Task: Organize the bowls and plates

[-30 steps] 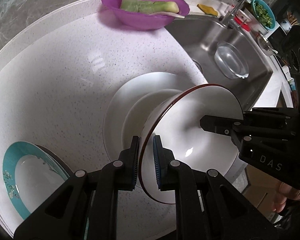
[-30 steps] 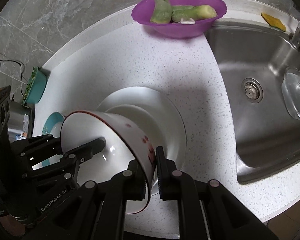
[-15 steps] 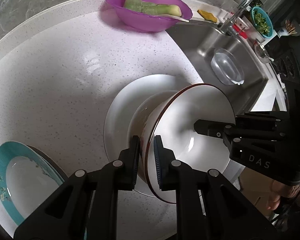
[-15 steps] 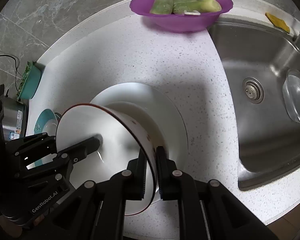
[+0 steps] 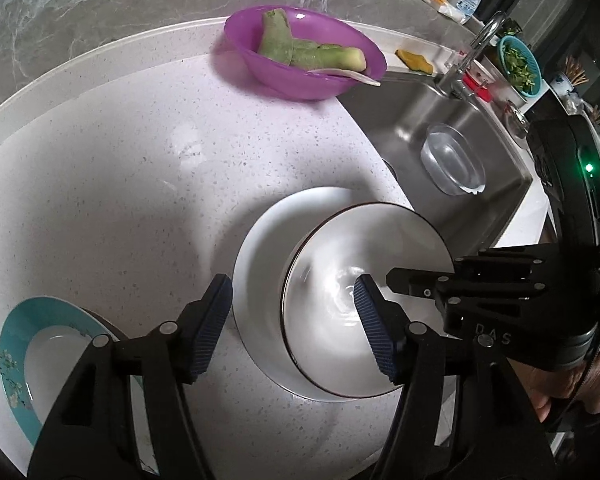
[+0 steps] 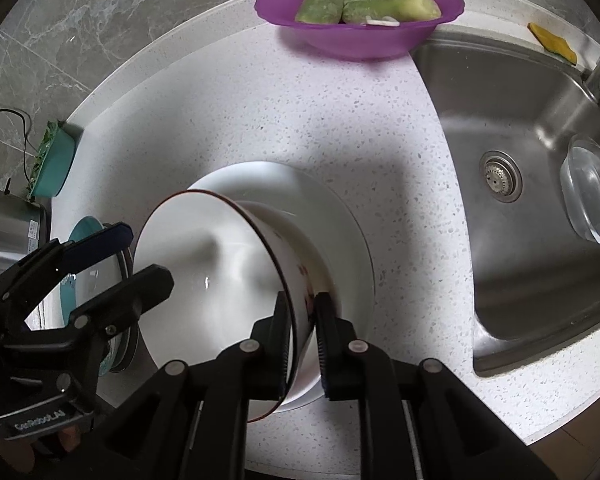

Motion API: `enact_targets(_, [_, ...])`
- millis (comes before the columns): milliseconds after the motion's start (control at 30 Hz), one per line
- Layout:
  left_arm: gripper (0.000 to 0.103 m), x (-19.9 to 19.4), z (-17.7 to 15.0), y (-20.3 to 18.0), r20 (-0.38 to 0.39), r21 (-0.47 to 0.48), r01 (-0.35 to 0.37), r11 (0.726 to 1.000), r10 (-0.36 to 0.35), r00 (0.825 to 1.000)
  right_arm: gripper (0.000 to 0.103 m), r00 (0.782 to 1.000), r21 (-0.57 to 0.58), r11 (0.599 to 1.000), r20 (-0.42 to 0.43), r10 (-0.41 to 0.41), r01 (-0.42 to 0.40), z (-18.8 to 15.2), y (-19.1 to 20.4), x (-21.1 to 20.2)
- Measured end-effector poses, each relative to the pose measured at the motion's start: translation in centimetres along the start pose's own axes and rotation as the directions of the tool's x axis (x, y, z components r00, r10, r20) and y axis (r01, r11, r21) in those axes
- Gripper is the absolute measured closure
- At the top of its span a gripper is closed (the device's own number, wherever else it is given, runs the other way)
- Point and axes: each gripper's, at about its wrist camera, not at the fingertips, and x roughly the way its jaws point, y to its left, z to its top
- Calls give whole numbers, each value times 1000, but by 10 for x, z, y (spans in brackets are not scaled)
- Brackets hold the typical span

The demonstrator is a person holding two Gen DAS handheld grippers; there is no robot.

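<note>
A white bowl with a dark red rim (image 5: pixel 348 280) (image 6: pixel 220 264) rests tilted on a white plate (image 5: pixel 260 248) (image 6: pixel 340 224) on the speckled counter. My right gripper (image 6: pixel 305 332) is shut on the bowl's near rim; it shows in the left wrist view (image 5: pixel 400 278) at the bowl's right edge. My left gripper (image 5: pixel 292 320) is open, its fingers spread on either side of the bowl's left rim and not touching it; it shows in the right wrist view (image 6: pixel 136 256). A teal-rimmed plate (image 5: pixel 16 344) (image 6: pixel 80 236) lies to the left.
A purple bowl with green vegetables (image 5: pixel 304 52) (image 6: pixel 360 12) stands at the back. A steel sink (image 5: pixel 440 120) (image 6: pixel 520 128) with a clear glass bowl (image 5: pixel 452 158) (image 6: pixel 592 196) is on the right. A steel pot (image 6: pixel 12 232) and a teal basket (image 6: pixel 52 160) stand at the left.
My left gripper has opened and let go of the bowl's rim. The bowl has come down onto the white plate, still held by my right gripper.
</note>
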Motion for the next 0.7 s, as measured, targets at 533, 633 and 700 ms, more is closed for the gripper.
enact_targets(533, [41,-35,-28,23,39,-78,-6,997,9,999,56,994,11,995,45,101,-102,-6,0,-13])
enact_targets(633, [34,-36,-37,29,19,-98,-17,995,19,1000,52,989,19,990,56,137,-139,-7,-6,-20])
enact_targets(700, [34,-33,-41,32,8,-113,-19,993,20,1000,37,984,2,987,81,160,-161,-6,-9,-26])
